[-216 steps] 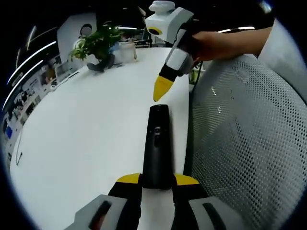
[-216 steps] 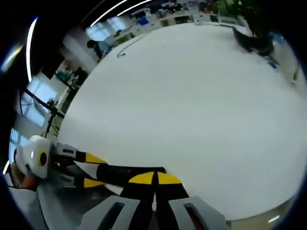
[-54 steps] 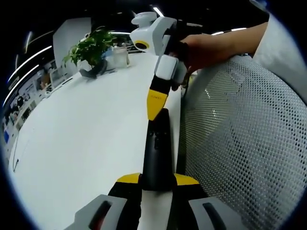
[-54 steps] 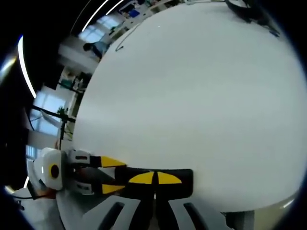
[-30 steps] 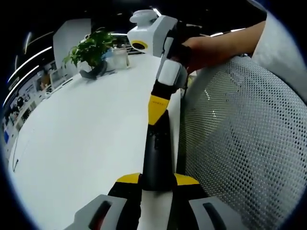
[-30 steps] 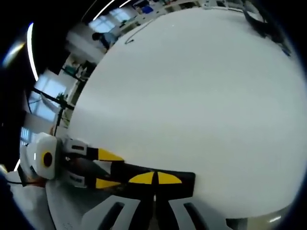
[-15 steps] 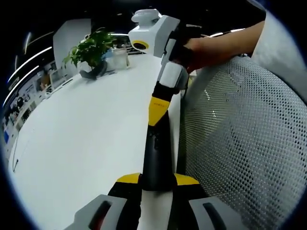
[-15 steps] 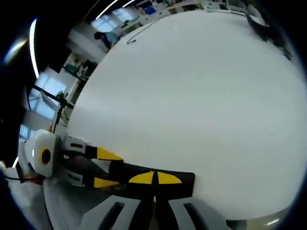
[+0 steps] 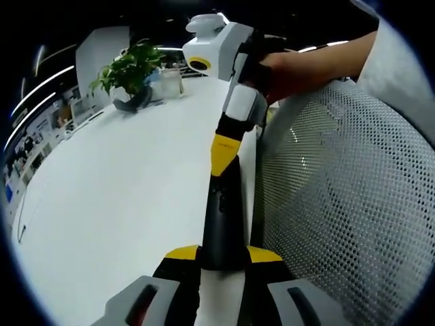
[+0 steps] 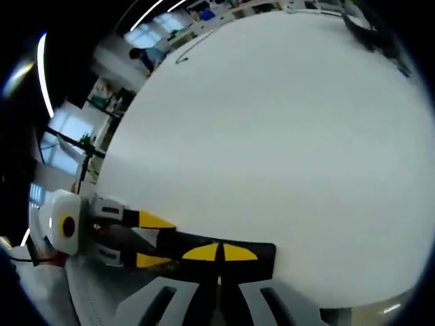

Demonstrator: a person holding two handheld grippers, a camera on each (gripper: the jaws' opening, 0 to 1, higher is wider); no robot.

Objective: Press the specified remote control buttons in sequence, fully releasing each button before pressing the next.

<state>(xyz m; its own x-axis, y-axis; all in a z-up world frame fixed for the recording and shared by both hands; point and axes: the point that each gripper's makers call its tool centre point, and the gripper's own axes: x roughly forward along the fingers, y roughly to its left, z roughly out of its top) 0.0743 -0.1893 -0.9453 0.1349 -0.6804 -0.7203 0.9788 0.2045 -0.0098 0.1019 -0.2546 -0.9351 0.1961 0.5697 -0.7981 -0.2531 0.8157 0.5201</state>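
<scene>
A long black remote control [image 9: 221, 217] lies lengthwise along the white table's [image 9: 122, 190] right edge. My left gripper [image 9: 223, 255] is shut on its near end, a yellow tip on each side. My right gripper [image 9: 223, 153], held by a person's hand [image 9: 299, 64], comes down from above with its yellow tips shut together, touching the remote's far part. In the right gripper view, my right gripper [image 10: 219, 252] rests shut on the remote [image 10: 262, 255], and the left gripper [image 10: 151, 240] grips it from the left.
A grey mesh chair back [image 9: 340, 204] stands close along the table's right edge. A potted plant [image 9: 132, 68] and a clear container [image 9: 171, 80] sit at the far end. The wide white tabletop [image 10: 272, 136] stretches beyond the remote.
The right gripper's shut tip came down from above the remote's far end onto the remote. Over the last half second almost nothing moves. The left gripper keeps its hold.
</scene>
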